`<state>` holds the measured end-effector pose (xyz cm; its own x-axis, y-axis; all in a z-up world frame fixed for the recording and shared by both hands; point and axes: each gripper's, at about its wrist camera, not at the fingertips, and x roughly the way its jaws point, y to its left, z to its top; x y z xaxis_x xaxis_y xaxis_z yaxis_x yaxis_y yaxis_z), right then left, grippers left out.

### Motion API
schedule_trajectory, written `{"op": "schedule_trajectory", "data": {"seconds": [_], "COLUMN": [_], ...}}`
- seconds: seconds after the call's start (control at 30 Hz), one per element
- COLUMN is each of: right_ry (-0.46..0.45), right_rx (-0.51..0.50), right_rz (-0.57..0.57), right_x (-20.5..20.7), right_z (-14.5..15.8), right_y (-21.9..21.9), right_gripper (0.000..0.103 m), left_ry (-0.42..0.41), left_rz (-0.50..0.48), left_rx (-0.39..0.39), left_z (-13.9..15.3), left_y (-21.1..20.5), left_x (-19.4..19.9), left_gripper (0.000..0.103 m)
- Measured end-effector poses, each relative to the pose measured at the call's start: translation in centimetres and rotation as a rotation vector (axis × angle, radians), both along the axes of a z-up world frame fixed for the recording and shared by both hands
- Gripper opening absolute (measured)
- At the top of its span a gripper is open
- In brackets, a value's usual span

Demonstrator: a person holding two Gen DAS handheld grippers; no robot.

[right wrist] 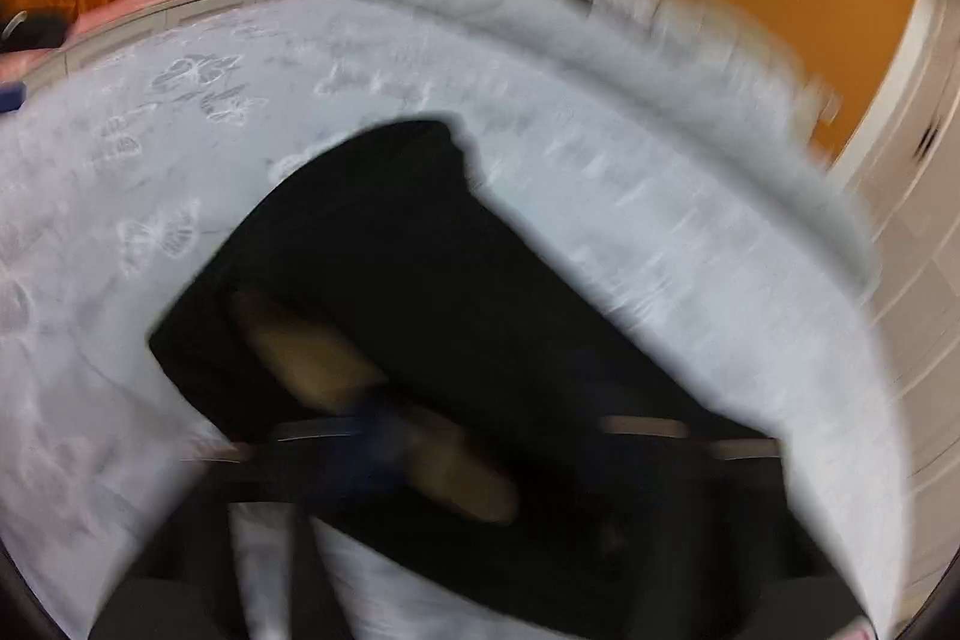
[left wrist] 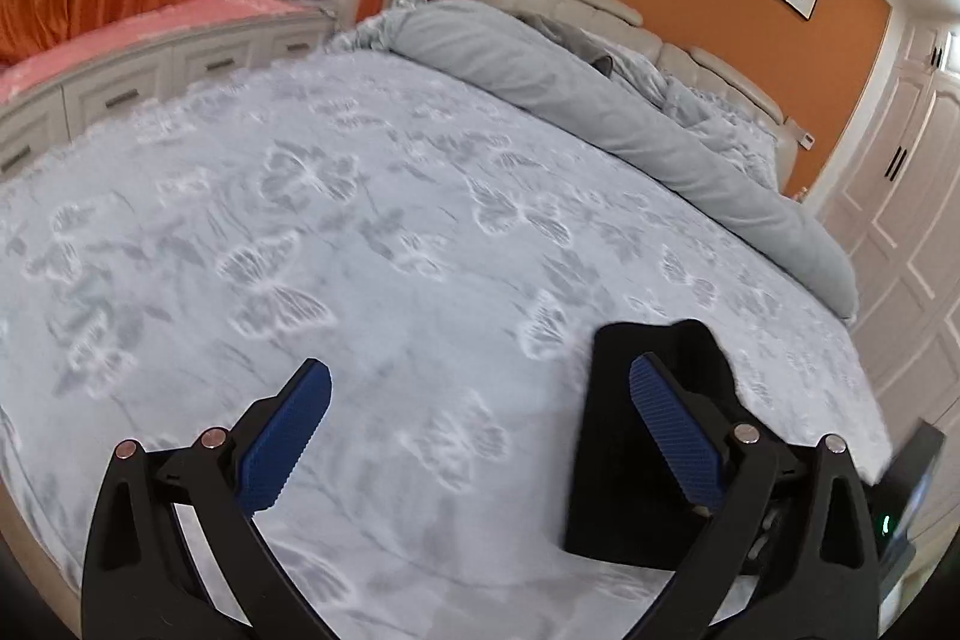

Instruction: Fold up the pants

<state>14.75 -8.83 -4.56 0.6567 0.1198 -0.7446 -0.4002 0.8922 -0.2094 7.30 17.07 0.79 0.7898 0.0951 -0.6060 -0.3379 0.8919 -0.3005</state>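
Left claw: your left claw [left wrist: 480, 436] hangs over the bed [left wrist: 384, 232] with its blue pads [left wrist: 282, 451] spread wide and nothing between them.
Right claw: your right claw [right wrist: 480, 460] is smeared by motion blur in its own view; you cannot tell from it whether the fingers are apart or closed.
Pants: the black pants [left wrist: 636, 436] lie folded into a compact dark block on the bed, near its front edge, behind your left claw's right-hand pad. In the right wrist view the pants [right wrist: 420, 280] fill the centre of the frame, directly ahead of your right claw.
Pants detail: a tan patch [right wrist: 312, 352] shows on the dark cloth; what it is cannot be made out.
Bed: pale blue cover with a butterfly pattern.
Duvet: a grey duvet [left wrist: 576, 100] is rolled up along the far side, before the headboard [left wrist: 600, 10].
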Motion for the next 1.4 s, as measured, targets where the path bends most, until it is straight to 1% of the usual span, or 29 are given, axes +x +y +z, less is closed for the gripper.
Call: {"op": "schedule_trajectory", "data": {"seconds": [0.07,0.13,0.17,0.2,0.23,0.27,0.3,0.33,0.37,0.4,0.43,0.47,0.5,0.53,0.57,0.63,0.7,0.77,0.83,0.87,0.9,0.93,0.97,1.03,1.07,1.13,1.27,1.33,1.4], "right_ry": [0.095,0.165,0.196,0.217,0.251,0.283,0.319,0.36,0.408,0.402,0.405,0.395,0.353,0.311,0.295,0.32,0.369,0.424,0.388,0.377,0.383,0.379,0.375,0.374,0.36,0.359,0.234,0.17,0.146], "right_rx": [0.277,0.534,0.638,0.698,0.716,0.696,0.632,0.562,0.569,0.667,0.7,0.736,0.766,0.776,0.774,0.753,0.701,0.658,0.611,0.596,0.607,0.603,0.597,0.567,0.58,0.624,0.66,0.643,0.613], "right_rz": [-0.104,-0.195,-0.239,-0.283,-0.34,-0.391,-0.477,-0.559,-0.6,-0.599,-0.594,-0.559,-0.508,-0.467,-0.429,-0.374,-0.359,-0.351,-0.339,-0.307,-0.274,-0.277,-0.281,-0.307,-0.315,-0.305,-0.249,-0.277,-0.349], "right_x": [1.7,2.4,2.4,2.4,2.7,3.0,3.2,3.4,3.3,2.6,2.3,1.7,0.8,0.0,-0.5,-0.6,-0.1,0.4,0.5,0.6,0.7,0.8,0.8,1.4,1.5,1.7,0.4,-0.6,-0.7], "right_z": [1.7,3.3,3.4,3.0,1.9,0.7,-1.0,-2.7,-4.1,-4.0,-3.5,-2.4,-1.2,-0.3,0.1,-0.2,-1.8,-3.6,-3.8,-3.6,-3.5,-3.4,-3.6,-4.3,-4.2,-3.0,2.5,4.2,4.1], "right_y": [-3.5,-8.8,-11.5,-13.8,-16.3,-17.6,-18.9,-19.9,-21.1,-22.1,-22.5,-22.8,-22.9,-22.6,-22.2,-21.4,-19.9,-18.5,-17.2,-16.3,-15.6,-14.9,-14.5,-14.0,-14.0,-14.3,-15.5,-17.5,-19.9], "right_gripper": [0.012,0.012,0.012,0.012,0.012,0.012,0.022,0.02,0.017,0.025,0.034,0.059,0.079,0.084,0.085,0.085,0.085,0.08,0.075,0.062,0.059,0.059,0.055,0.037,0.017,0.016,0.015,0.015,0.016], "left_ry": [0.007,0.015,0.018,0.024,0.029,0.037,0.049,0.056,0.069,0.079,0.086,0.095,0.103,0.114,0.122,0.151,0.174,0.191,0.188,0.182,0.179,0.176,0.174,0.176,0.178,0.186,0.194,0.197,0.204], "left_rz": [-0.01,-0.023,-0.03,-0.044,-0.057,-0.066,-0.081,-0.092,-0.11,-0.123,-0.133,-0.145,-0.159,-0.182,-0.193,-0.222,-0.235,-0.245,-0.257,-0.264,-0.268,-0.274,-0.285,-0.301,-0.309,-0.32,-0.314,-0.313,-0.311], "left_rx": [0.007,-0.009,-0.016,-0.025,-0.029,-0.03,-0.029,-0.029,-0.026,-0.024,-0.024,-0.027,-0.036,-0.057,-0.07,-0.117,-0.123,-0.081,-0.012,0.041,0.077,0.14,0.196,0.27,0.282,0.287,0.277,0.274,0.277], "left_z": [-0.1,-0.3,-0.5,-0.7,-0.8,-1.0,-1.3,-1.5,-1.8,-2.1,-2.3,-2.5,-2.7,-3.1,-3.3,-4.4,-5.1,-5.6,-5.6,-5.5,-5.4,-5.4,-5.4,-5.5,-5.6,-5.8,-5.8,-5.8,-6.0], "left_y": [0.3,0.8,0.9,0.9,0.7,0.5,0.0,-0.4,-1.0,-1.7,-2.1,-2.6,-3.1,-3.8,-4.2,-5.4,-6.6,-8.3,-10.1,-11.1,-11.7,-12.7,-13.6,-14.6,-14.8,-15.0,-14.7,-14.5,-14.6], "left_x": [0.1,-0.1,-0.1,-0.2,-0.1,0.1,0.2,0.4,0.7,0.9,1.1,1.2,1.3,1.6,1.7,2.4,2.9,3.3,3.3,3.2,3.2,3.1,3.0,3.0,3.0,3.0,3.1,3.1,3.2], "left_gripper": [0.098,0.098,0.098,0.098,0.098,0.098,0.098,0.098,0.098,0.098,0.098,0.098,0.098,0.098,0.098,0.098,0.098,0.098,0.098,0.098,0.098,0.098,0.098,0.098,0.098,0.098,0.098,0.098,0.098]}}
